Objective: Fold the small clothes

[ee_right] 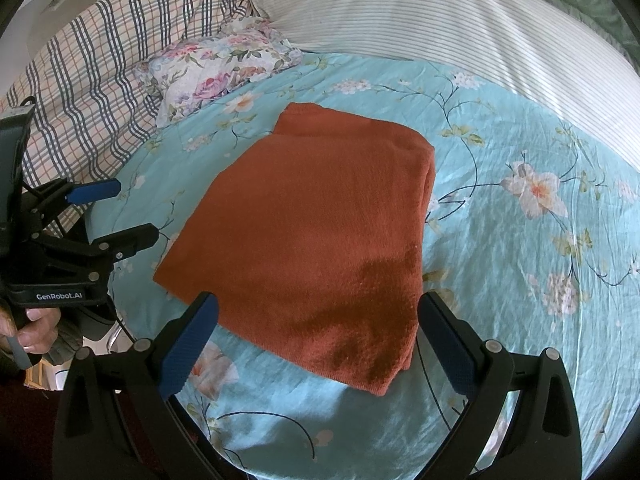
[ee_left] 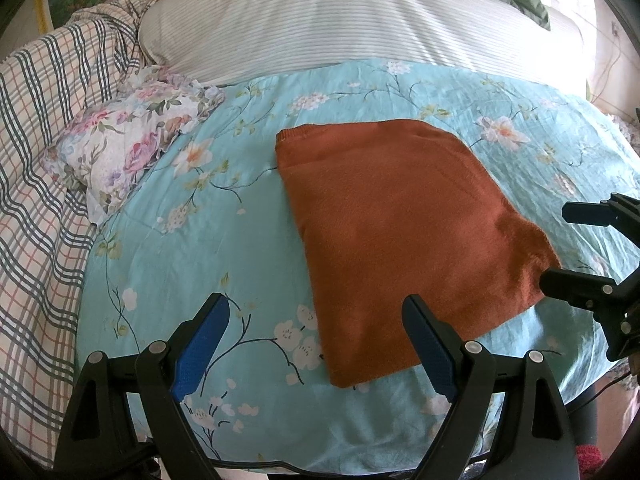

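Rust cloth (ee_left: 404, 240), folded flat, lies mid-bed on the teal sheet (ee_left: 200, 240), bare sheet on all sides. Floral pillow (ee_left: 128, 144) and plaid quilt (ee_left: 36, 168) well clear beyond it. My left claw (ee_left: 316, 344) and right claw (ee_right: 318, 344) both gape empty, angled down over the cloth's near edge.

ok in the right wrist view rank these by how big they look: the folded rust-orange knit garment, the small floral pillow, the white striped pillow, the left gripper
1. White striped pillow, though it runs out of frame.
2. Folded rust-orange knit garment; nearer the camera, so unsure against the first.
3. Small floral pillow.
4. Left gripper, at the picture's edge, partly cut off; close to the floral pillow.
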A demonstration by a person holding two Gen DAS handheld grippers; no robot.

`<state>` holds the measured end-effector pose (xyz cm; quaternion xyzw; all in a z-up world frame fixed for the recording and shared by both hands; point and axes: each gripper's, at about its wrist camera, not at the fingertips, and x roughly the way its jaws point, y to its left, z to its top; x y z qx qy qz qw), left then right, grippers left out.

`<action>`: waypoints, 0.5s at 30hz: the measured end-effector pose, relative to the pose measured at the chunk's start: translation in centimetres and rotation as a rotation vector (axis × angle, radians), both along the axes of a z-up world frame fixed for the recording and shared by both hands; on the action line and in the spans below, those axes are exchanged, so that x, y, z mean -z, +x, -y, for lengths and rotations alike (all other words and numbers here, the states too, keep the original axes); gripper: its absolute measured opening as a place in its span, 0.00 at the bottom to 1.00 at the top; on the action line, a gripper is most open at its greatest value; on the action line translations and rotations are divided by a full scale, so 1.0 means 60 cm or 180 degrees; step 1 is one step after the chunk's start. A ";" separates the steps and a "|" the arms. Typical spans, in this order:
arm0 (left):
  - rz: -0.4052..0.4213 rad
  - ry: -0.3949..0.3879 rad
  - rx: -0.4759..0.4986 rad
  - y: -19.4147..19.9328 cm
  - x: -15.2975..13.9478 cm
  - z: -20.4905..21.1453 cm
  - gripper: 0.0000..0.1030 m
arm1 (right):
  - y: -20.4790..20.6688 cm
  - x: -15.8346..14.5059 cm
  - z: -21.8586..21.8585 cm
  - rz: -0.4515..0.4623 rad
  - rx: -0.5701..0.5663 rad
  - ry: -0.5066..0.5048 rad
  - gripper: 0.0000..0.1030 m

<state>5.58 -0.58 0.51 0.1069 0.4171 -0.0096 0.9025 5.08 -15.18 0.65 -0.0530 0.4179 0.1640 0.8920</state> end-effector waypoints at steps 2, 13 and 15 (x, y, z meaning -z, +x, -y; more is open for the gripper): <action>0.0003 0.0002 0.0009 0.001 0.000 0.000 0.86 | 0.000 0.000 0.000 0.0000 -0.0001 0.0004 0.97; 0.0016 -0.0005 0.0020 0.006 0.002 0.000 0.86 | 0.022 -0.011 0.011 0.0035 0.0080 0.0098 0.97; 0.0034 -0.0001 0.0025 0.010 0.002 0.000 0.86 | 0.030 -0.012 0.012 0.0034 0.0102 0.0102 0.97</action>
